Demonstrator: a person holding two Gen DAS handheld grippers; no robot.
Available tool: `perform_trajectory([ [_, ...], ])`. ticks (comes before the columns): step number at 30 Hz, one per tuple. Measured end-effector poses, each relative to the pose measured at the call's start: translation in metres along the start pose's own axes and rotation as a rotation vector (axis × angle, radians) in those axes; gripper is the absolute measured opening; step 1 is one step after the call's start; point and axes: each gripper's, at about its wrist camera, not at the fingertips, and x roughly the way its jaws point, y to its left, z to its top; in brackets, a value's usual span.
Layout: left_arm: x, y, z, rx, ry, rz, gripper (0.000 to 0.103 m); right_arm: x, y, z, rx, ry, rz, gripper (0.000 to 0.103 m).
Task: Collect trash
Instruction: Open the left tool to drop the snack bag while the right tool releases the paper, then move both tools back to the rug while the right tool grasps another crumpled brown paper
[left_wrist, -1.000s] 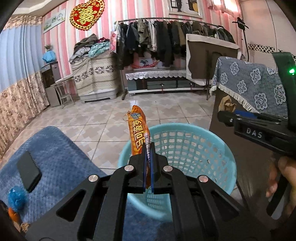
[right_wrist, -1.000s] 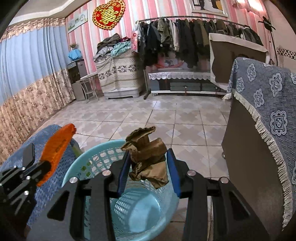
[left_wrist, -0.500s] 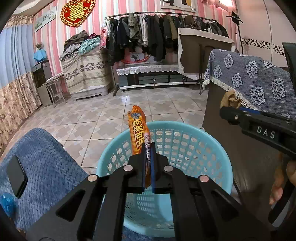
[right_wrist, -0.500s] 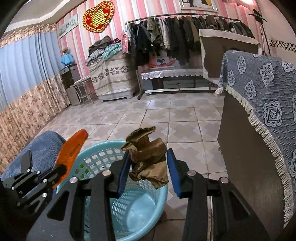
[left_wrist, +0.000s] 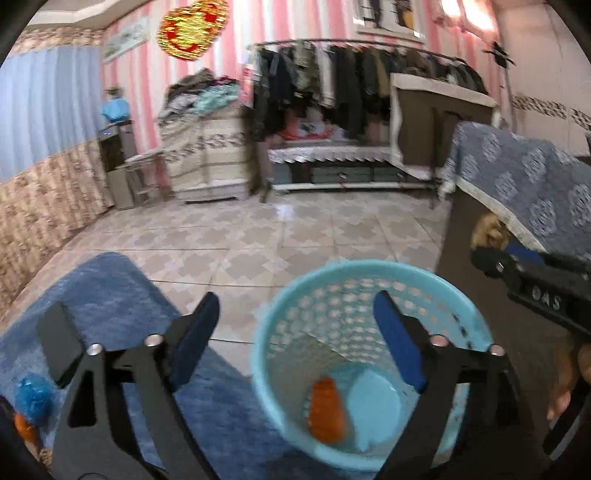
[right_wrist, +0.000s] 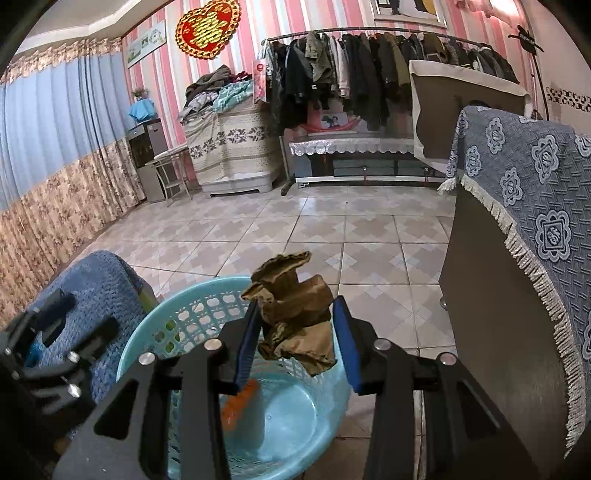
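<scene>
Crumpled brown paper (right_wrist: 297, 317) over perforated basket (right_wrist: 192, 317)

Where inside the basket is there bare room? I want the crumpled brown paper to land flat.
The round light-blue plastic basket has bare floor on its right half, between the orange snack wrapper and the right wall. The left side is taken. The right gripper holds the crumpled brown paper above the rim.

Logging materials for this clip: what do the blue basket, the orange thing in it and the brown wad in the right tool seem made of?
Basket: moulded plastic, slightly glossy, with a lattice of cut-out holes.
Orange wrapper: probably thin plastic film; the blur leaves it open.
Brown wad: crumpled paper or thin card, matte with sharp creases, pinched in the right tool.
</scene>
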Motion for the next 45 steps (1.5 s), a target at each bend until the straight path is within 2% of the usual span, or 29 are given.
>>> perform_trajectory([
  [4,-0.01,0.033,0.004,-0.065,-0.02,0.08,0.093,0.006,0.018,-0.003,-0.031,0.008,0.016,0.04],
  [12,-0.026,0.081,-0.007,-0.144,0.004,0.186,0.096,0.018,0.054,-0.012,-0.078,0.014,0.047,0.042],
  [13,-0.029,0.087,-0.009,-0.151,0.005,0.201,0.096,0.02,0.058,-0.013,-0.076,0.016,0.052,0.045],
  [17,-0.038,0.103,-0.015,-0.183,0.017,0.228,0.097,0.023,0.063,-0.015,-0.075,0.014,0.056,0.066],
  [22,-0.054,0.116,-0.024,-0.191,0.013,0.264,0.097,0.013,0.069,-0.01,-0.092,-0.015,0.022,0.08],
  [25,-0.066,0.126,-0.03,-0.213,0.014,0.281,0.097,0.007,0.069,-0.008,-0.076,-0.017,0.02,0.087],
  [28,-0.081,0.135,-0.035,-0.236,0.011,0.3,0.097,0.002,0.073,-0.003,-0.079,-0.029,0.028,0.09],
  [36,-0.138,0.17,-0.051,-0.269,-0.022,0.386,0.097,-0.026,0.125,-0.007,-0.133,-0.059,0.14,0.095],
  [39,-0.162,0.188,-0.067,-0.298,-0.023,0.415,0.098,-0.035,0.155,-0.013,-0.194,-0.061,0.184,0.095],
  [45,-0.206,0.236,-0.102,-0.359,0.0,0.524,0.098,-0.052,0.21,-0.032,-0.299,-0.047,0.285,0.095],
])
